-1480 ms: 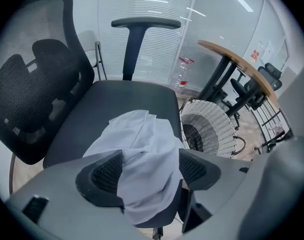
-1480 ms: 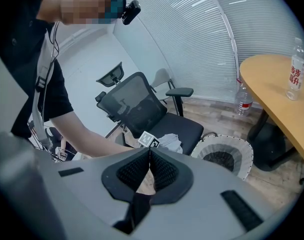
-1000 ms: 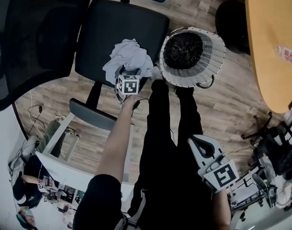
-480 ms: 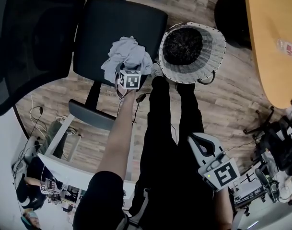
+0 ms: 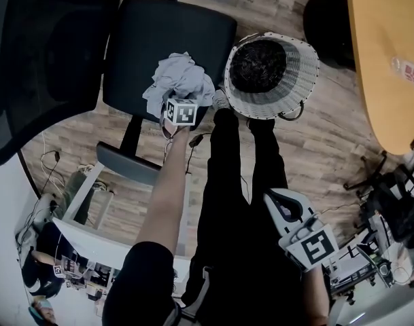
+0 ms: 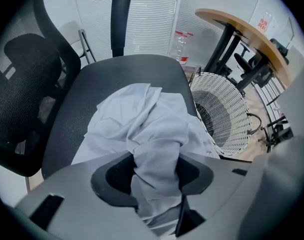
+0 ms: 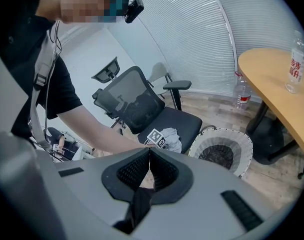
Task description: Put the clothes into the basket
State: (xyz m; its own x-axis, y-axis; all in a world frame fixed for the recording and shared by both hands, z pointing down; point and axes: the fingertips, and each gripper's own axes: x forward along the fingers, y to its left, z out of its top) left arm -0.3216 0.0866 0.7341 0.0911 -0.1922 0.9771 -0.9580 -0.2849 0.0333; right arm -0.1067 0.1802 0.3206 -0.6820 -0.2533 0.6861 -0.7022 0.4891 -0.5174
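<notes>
Clothes point(image 6: 142, 116) bunch, seemingly pinched, between closing left tongs point(image 6: 156, 154) pointing steeply down; right tongs point(image 7: 149, 151) closed.

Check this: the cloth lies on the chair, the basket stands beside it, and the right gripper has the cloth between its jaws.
One thing is wrong: the left gripper, not the right, has the cloth between its jaws, which are closing on it. The left gripper view shows this. The right gripper is shut on nothing. The cloth does lie on the chair, with the basket beside it.
</notes>
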